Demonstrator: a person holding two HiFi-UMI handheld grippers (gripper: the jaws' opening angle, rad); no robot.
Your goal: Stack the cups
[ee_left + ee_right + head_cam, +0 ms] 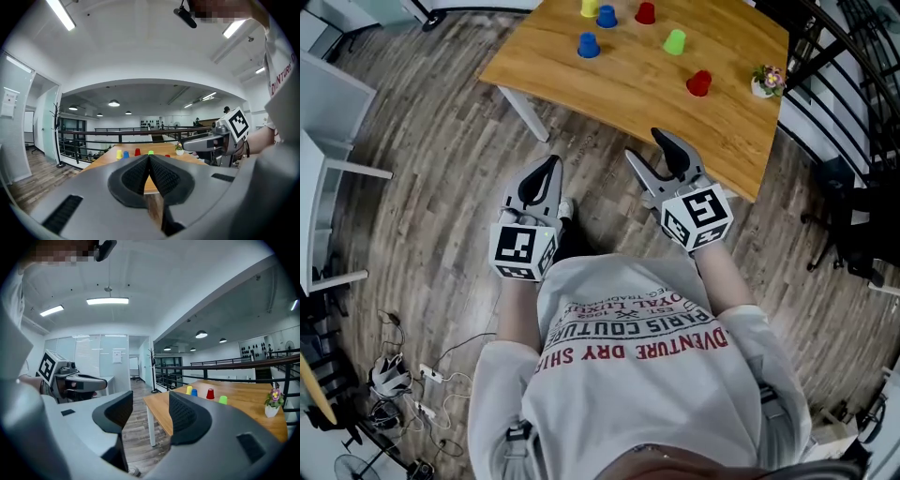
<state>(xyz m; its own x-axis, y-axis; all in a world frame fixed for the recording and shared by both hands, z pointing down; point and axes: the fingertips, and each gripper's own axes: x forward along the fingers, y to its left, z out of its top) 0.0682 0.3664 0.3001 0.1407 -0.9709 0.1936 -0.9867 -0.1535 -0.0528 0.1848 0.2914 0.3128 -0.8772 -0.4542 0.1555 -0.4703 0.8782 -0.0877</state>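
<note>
Several small upturned cups stand on the wooden table (637,89): yellow (590,7), blue (607,16), red (646,12), another blue (589,45), green (675,41) and another red (699,82). Both grippers hover over the floor, short of the table's near edge. My left gripper (547,167) is shut with nothing in it; its pads meet in the left gripper view (149,156). My right gripper (645,148) is open and empty, the gap showing floor and table leg (150,401). Far ahead are the yellow (189,390), red (210,393) and green (223,400) cups.
A small flower pot (766,82) sits at the table's right edge. A black railing (848,84) runs behind the table on the right. White furniture (328,122) stands at the left, and cables lie on the wood floor (422,380) at lower left.
</note>
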